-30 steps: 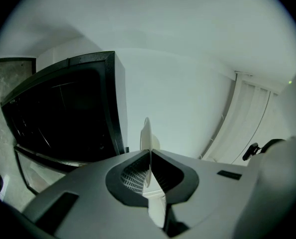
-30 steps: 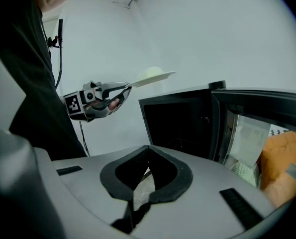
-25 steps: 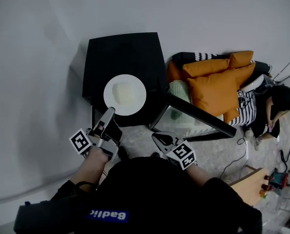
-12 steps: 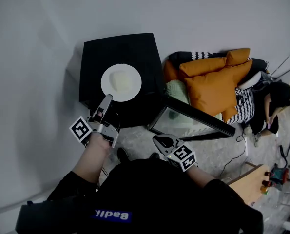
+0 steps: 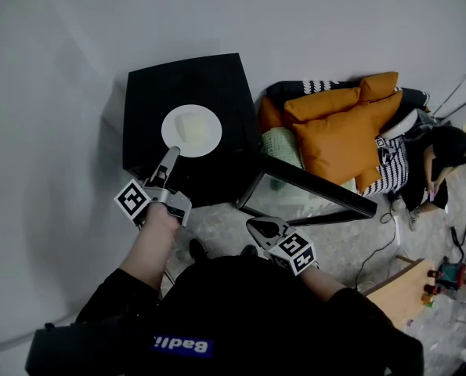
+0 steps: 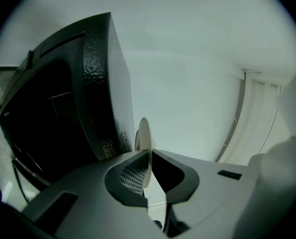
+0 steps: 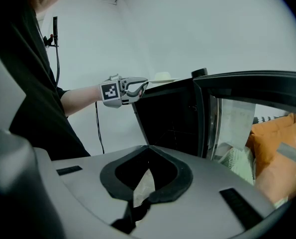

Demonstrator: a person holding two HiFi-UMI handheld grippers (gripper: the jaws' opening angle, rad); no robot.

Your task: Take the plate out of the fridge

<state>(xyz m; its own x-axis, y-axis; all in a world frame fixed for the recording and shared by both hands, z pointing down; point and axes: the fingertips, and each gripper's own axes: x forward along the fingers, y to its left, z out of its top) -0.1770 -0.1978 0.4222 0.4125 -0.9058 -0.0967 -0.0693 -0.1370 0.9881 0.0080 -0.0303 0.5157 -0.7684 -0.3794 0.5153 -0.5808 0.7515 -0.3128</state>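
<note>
Right, I am seeing the left gripper [image 5: 168, 157] clamping the near rim of the white plate [image 5: 191, 130], its jaws drawn nearly together with only the thin edge of the plate between them. In the left gripper view the plate [image 6: 144, 143] is showing edge-on, running straight up out of the pinch. The plate is sitting flat over the top of the black fridge [image 5: 186, 84], toward its near side, and it is carrying a pale lump in its middle. Whether it is resting on the top or hanging just above it, I cannot tell.

The right gripper [image 5: 254, 225] is hanging low and to the right, near the open fridge door [image 5: 311, 186], touching nothing. Its jaws are meeting at the tips with nothing between them. From that side I am looking past the door [image 7: 222, 113] into the dark fridge interior, with the left gripper [image 7: 140, 86] and the plate [image 7: 162, 77] up at the level of the top.
</note>
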